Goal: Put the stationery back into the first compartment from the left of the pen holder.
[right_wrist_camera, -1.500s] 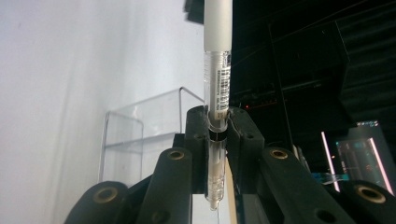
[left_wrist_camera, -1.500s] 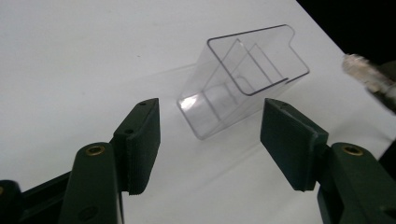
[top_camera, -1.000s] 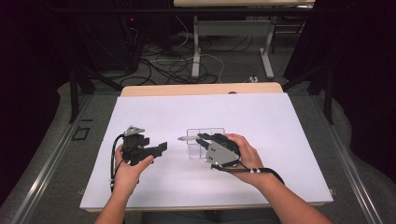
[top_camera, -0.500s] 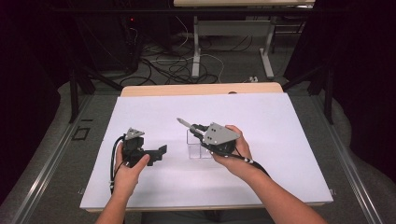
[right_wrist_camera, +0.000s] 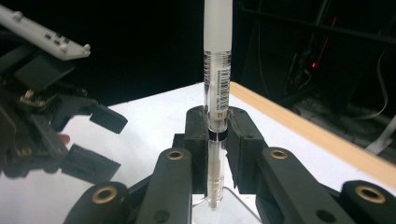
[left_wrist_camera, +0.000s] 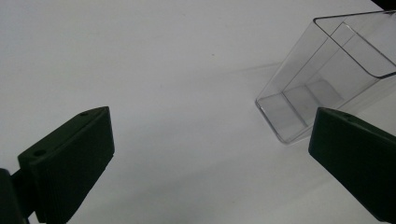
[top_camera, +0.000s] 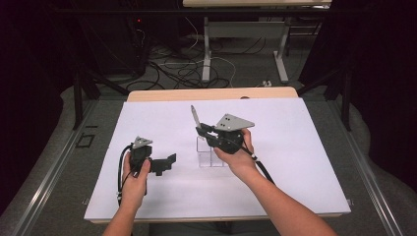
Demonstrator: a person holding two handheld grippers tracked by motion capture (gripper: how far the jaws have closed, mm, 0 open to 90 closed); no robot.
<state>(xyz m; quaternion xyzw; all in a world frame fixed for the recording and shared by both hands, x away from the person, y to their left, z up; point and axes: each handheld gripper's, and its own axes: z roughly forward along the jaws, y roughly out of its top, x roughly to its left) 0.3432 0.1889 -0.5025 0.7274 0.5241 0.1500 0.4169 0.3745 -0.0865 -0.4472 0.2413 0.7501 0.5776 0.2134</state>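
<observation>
Now upright: clear barcoded pen [right_wrist_camera: 216, 84] (white-capped, seemingly)

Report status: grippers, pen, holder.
Left gripper open, empty. Right gripper shut on pen, above clear holder. Nothing in the way.

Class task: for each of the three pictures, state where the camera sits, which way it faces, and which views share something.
High view: above the table, facing forward and down; both forearms, left tongs, right tongs.
Left gripper view: on the left tongs, open, facing the clear box.
Right gripper view: on the right tongs, shut on a pen, facing the far edge.
Shared: box, pen, left tongs.
</observation>
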